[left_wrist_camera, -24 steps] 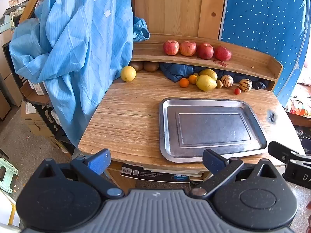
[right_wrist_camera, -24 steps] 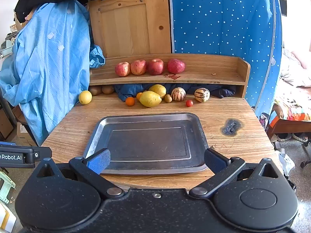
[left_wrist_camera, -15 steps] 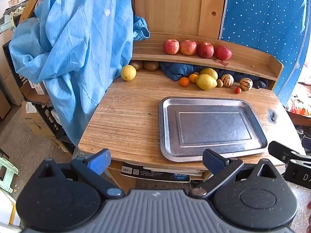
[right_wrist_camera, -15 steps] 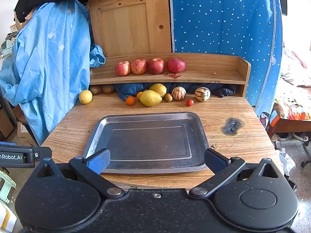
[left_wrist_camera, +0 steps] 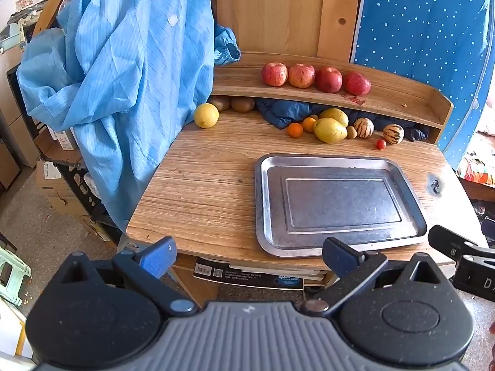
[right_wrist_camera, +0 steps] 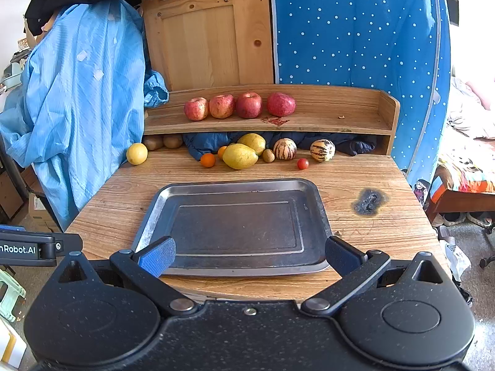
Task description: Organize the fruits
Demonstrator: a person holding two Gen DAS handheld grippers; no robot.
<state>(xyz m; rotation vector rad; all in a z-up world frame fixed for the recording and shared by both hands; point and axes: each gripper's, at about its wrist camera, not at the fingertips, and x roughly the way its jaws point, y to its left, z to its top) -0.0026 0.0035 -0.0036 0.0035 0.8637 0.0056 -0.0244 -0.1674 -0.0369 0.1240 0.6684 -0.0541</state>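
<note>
Four apples (right_wrist_camera: pixel 238 106) on shelf (right_wrist_camera: pixel 340 114), small fruit along surface (right_wrist_camera: pixel 355 179) back | tray (right_wrist_camera: pixel 241 185) bare | left gripper (left_wrist_camera: pixel 247 256), right gripper (right_wrist_camera: pixel 249 255): fingers spread, holding nothing | fruit round, firm, likely to roll; grip across the middle

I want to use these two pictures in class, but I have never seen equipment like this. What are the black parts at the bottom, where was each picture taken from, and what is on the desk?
Each picture comes from a camera on a hand-held two-finger gripper, looking along its fingers. The left gripper and right gripper are both open and hold nothing. On the wooden desk lies an empty grey metal tray. Behind it are yellow, orange and striped fruits and a small red tomato. Four red apples sit on the raised shelf.
</note>
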